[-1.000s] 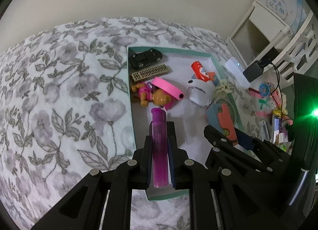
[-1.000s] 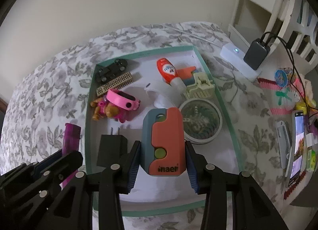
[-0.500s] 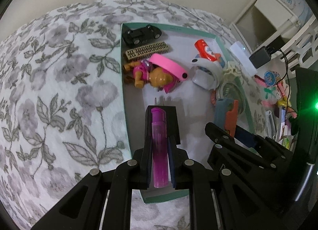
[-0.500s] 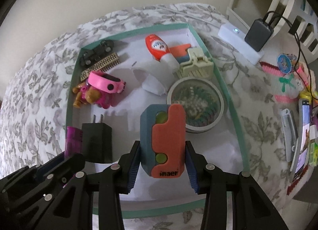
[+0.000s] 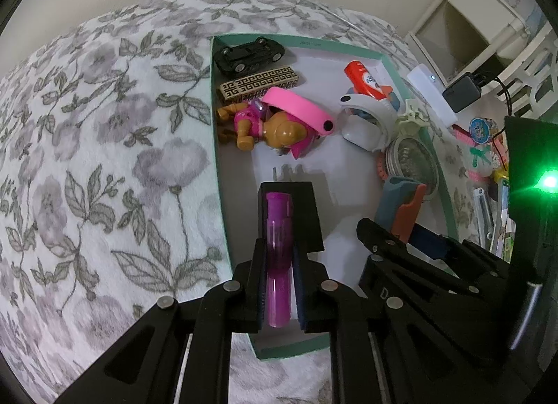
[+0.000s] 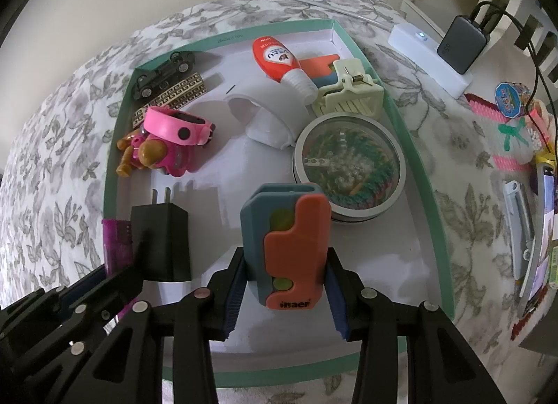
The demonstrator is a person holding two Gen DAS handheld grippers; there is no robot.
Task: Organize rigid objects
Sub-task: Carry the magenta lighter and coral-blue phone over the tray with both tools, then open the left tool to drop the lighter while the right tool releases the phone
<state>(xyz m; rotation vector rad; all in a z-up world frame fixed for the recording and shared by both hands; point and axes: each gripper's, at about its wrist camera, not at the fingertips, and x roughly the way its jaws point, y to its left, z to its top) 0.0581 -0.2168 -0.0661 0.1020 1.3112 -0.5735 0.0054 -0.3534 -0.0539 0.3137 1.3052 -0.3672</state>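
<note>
My left gripper (image 5: 278, 250) is shut on a purple translucent tube (image 5: 278, 264), which it holds low over a black wall charger (image 5: 289, 208) lying in the teal-rimmed tray (image 5: 218, 160). In the right wrist view the purple tube (image 6: 117, 243) shows beside the charger (image 6: 160, 240), near the tray's left wall. My right gripper (image 6: 286, 264) is shut on an orange and blue-grey device (image 6: 286, 240), held upright above the white tray floor (image 6: 383, 264). In the left wrist view that device (image 5: 401, 208) sits to the right, in the right gripper (image 5: 401, 240).
In the tray lie a black toy car (image 6: 164, 73), a patterned bar (image 6: 171, 97), a pink band on a toy dog (image 6: 164, 146), a red bottle (image 6: 279, 59), a white curved piece (image 6: 268, 114), a cream clip (image 6: 348, 93) and a round tin (image 6: 348, 163). Right of the tray lie a power bank (image 6: 462, 45), clippers (image 6: 519, 215) and small items.
Both grippers have sunk toward the tray with their objects still held. The black charger has come into the left wrist view, under the purple tube.
</note>
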